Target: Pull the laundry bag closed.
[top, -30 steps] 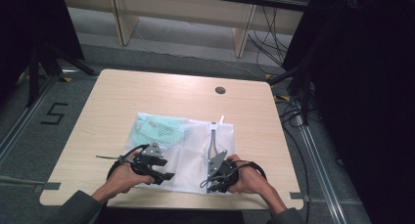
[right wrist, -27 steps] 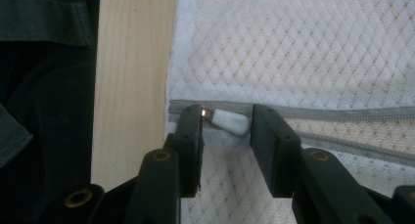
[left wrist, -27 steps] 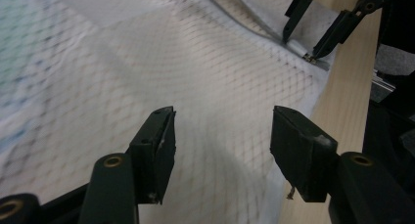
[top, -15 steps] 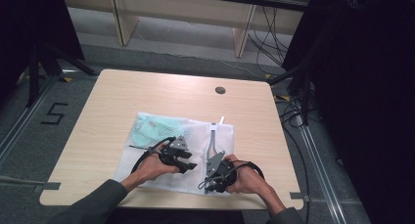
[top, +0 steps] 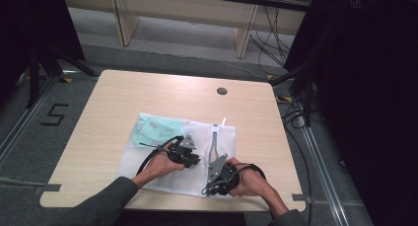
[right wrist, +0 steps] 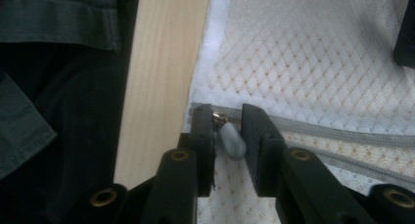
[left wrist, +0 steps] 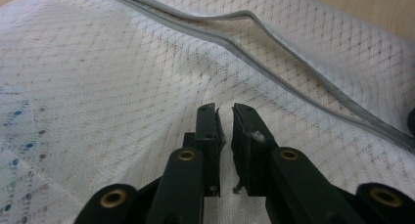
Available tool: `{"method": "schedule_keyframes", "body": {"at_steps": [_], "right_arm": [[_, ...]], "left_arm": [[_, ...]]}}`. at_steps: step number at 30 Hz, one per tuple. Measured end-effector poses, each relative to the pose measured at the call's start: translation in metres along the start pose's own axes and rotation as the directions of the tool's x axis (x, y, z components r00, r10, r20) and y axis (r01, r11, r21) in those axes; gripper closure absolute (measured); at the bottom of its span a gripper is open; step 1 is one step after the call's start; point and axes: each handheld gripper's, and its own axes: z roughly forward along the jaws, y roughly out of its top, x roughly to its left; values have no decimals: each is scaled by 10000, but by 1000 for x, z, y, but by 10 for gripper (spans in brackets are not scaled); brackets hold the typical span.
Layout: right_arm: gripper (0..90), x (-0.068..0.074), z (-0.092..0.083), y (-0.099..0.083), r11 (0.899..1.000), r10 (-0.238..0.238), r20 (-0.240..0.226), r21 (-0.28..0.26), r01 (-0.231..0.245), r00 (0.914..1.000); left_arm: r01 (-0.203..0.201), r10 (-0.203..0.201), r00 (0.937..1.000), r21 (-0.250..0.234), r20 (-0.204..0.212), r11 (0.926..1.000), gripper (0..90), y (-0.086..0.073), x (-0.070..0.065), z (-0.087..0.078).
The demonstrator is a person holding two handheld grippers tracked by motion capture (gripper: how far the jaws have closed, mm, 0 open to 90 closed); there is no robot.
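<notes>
- Jaws of the right gripper [right wrist: 227, 131] stood narrowly apart around the grey zipper pull [right wrist: 231, 141], not clamped; a pull could slip past it.
- Left gripper [left wrist: 224, 131] jaws were almost together on the white mesh bag [left wrist: 98, 87], at 9 o'clock of the right; thin mesh could slide out.
- Floor [top: 29, 137] mark "5" [top: 54, 116] was readable; the green packet [top: 153, 130] text was too small.
</notes>
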Motion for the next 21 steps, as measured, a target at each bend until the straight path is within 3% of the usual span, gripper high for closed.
{"method": "schedule_keyframes", "body": {"at_steps": [1,2,3,5,6,7,9,10,14,16,18,19,20,21], "right_arm": [[808,-1,0,0,9998,-221,71,15,221,9997],[811,0,-1,-1,10000,-47,139,-14,47,9999],[817,-1,-2,-1,9998,-142,214,-101,144,9997],[824,0,-6,-3,9998,69,108,-174,-67,9999],[838,1,-7,-4,9995,259,78,-176,-257,9996],[848,0,-7,-6,9998,127,77,-168,-125,9999],[857,1,-8,-8,9983,549,105,-194,-547,9984],[863,0,-8,-9,9994,310,89,-185,-308,9995],[865,0,-10,-8,9985,430,85,-352,-427,9990],[865,0,-11,-8,9963,777,9,-357,-776,9970],[866,-1,-11,-8,9969,645,56,-450,-642,9979],[866,0,-12,-8,9953,870,21,-423,-869,9962],[866,0,-12,-9,9944,963,-14,-437,-963,9953],[866,-1,-12,-9,9952,840,13,-509,-839,9965]], "left_arm": [[-840,843,9964,543,-38,9950,807,1,4,-4],[-782,785,9969,374,-59,9962,808,1,3,-3],[-221,222,9997,81,-96,9997,809,0,-1,-1],[-346,346,9994,47,-60,9994,815,0,1,-1],[-946,948,9955,587,-4,9938,819,1,5,-5],[-898,897,9960,513,36,9946,821,1,5,-4],[-887,887,9961,513,29,9947,821,1,5,-4],[-918,920,9958,540,-8,9943,822,1,5,-4],[-918,918,9958,509,27,9945,824,1,5,-4],[-760,759,9971,502,41,9958,827,0,4,-4],[-801,801,9968,447,15,9958,826,1,4,-3],[-434,435,9990,107,-38,9990,823,0,0,-1],[-1066,1066,9943,383,25,9936,807,0,3,-4],[-1152,1153,9933,462,-2,9923,796,0,2,-4]]}}
